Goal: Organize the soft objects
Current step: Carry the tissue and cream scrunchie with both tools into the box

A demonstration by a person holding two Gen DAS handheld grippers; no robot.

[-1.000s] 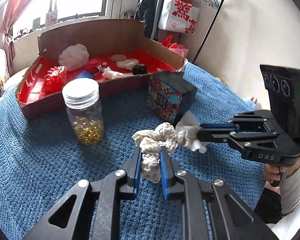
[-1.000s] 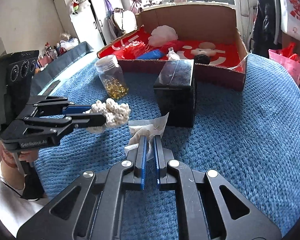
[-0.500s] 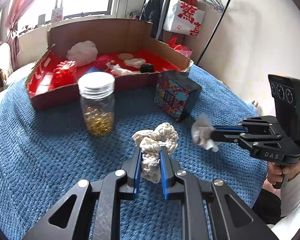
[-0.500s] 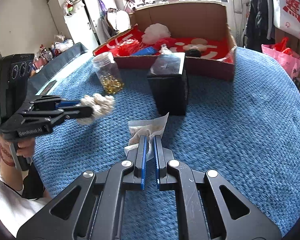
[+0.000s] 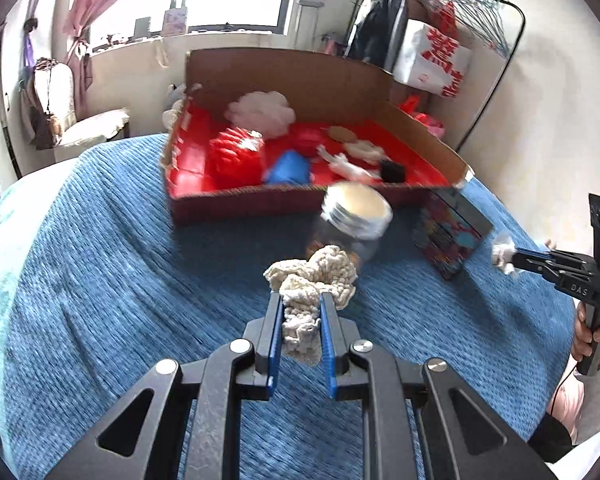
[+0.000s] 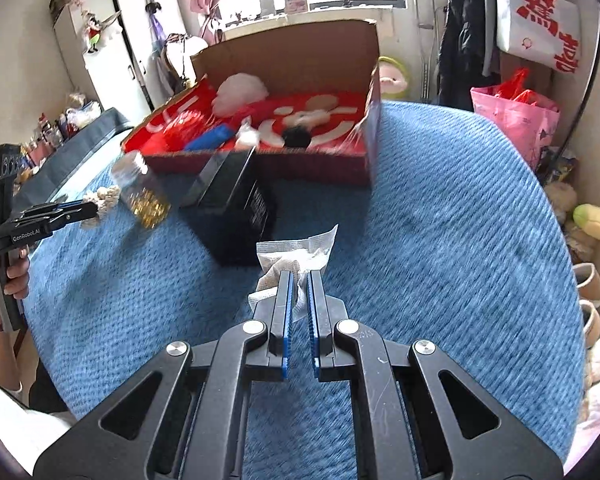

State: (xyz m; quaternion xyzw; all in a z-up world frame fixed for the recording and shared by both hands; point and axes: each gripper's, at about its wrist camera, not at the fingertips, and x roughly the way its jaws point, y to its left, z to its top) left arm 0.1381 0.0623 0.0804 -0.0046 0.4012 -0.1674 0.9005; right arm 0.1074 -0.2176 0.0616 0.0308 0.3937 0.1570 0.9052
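Cream knitted scrunchie clamped between blue pads of left tool, jaws narrowed onto it, most of it bunched past the tips, lifted above blue knit blanket. White crumpled packet pinched in right tool, jaws nearly closed on it, top corner sticking up beyond the tips. From left tool: glass jar with metal lid just ahead, partly behind the scrunchie, blurred; patterned dark box ahead-right; right tool far right, held by a hand. Open cardboard box with red lining farther ahead, holding white puff, red knit item, blue item, small black item. From right tool: dark box ahead-left, jar beyond it, left tool far left with scrunchie at its tips. Motion blur in both views.
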